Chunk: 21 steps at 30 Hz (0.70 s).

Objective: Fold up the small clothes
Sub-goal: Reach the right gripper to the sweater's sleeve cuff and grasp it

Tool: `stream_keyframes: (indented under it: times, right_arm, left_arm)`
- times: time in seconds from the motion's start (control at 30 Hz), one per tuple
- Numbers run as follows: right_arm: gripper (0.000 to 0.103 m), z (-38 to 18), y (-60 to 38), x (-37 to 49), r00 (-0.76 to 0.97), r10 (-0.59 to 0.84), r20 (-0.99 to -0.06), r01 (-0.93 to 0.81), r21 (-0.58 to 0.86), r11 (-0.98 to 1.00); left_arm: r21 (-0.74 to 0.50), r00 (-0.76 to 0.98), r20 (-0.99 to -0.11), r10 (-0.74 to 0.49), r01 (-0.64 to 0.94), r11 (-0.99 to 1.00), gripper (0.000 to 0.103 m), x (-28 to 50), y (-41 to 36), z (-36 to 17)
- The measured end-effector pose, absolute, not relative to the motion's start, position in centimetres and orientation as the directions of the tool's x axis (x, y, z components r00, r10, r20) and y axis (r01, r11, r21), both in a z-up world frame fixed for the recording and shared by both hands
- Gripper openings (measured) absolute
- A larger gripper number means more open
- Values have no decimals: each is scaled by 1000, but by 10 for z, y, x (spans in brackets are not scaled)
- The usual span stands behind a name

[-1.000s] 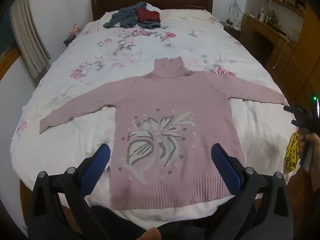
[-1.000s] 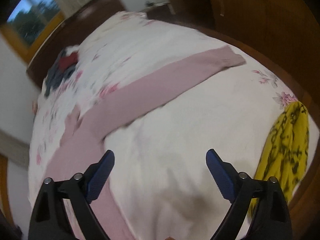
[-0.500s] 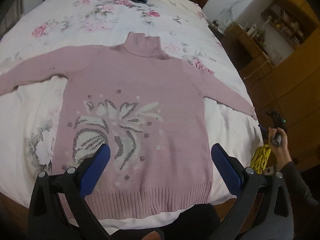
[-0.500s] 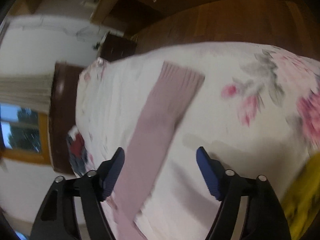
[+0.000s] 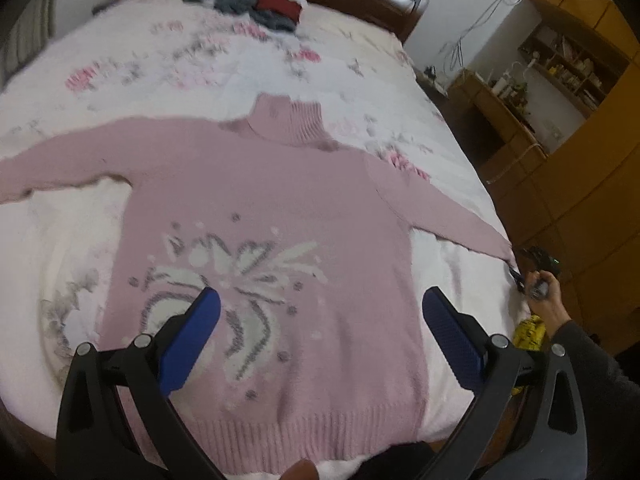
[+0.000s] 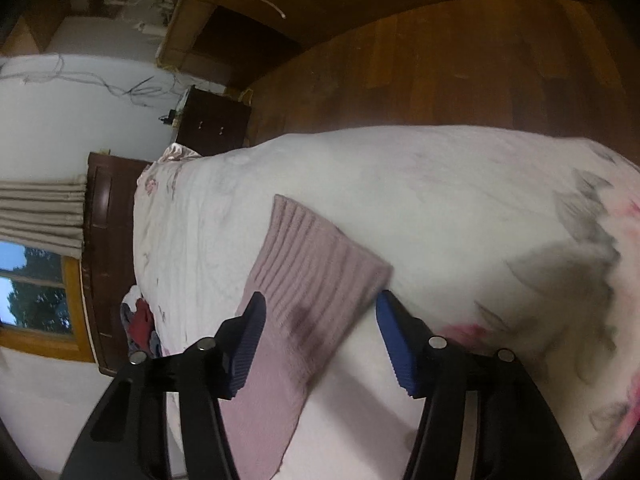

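Right wrist view: right gripper (image 6: 320,320), blue jaws apart, straddles the pink knitted sweater's ribbed cuff (image 6: 316,256) at centre frame; left gripper (image 5: 320,320) hovers agape.

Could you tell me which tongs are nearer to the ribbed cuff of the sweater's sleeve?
Right. The right tongs are open around the cuff; the left tongs hover over the sweater's lower body.

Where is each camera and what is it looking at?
Left wrist: above the bed's foot, facing the spread pink sweater; left gripper open, right hand visible.
Right wrist: low, rolled sideways, facing the sleeve cuff between the open right gripper.
Both show the sweater and the bed.
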State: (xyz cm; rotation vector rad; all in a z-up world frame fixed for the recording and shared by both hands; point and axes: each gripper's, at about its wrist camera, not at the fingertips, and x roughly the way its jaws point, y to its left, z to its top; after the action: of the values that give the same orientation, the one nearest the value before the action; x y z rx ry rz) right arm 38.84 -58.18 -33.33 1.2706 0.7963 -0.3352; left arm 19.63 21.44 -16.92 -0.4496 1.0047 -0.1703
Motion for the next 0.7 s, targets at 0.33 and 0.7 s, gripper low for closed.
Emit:
stream_keyframes:
  times: [0.33, 0.7]
  right_arm:
    - [8, -300, -560, 398, 715, 164, -680, 573, 704, 420]
    - [7, -142, -387, 424, 773, 150, -617, 294, 557, 776]
  left_arm:
    - [-491, 483, -782, -393, -89, 867, 100, 206, 231, -194]
    - [-638, 484, -689, -540, -50, 769, 100, 216, 245, -186]
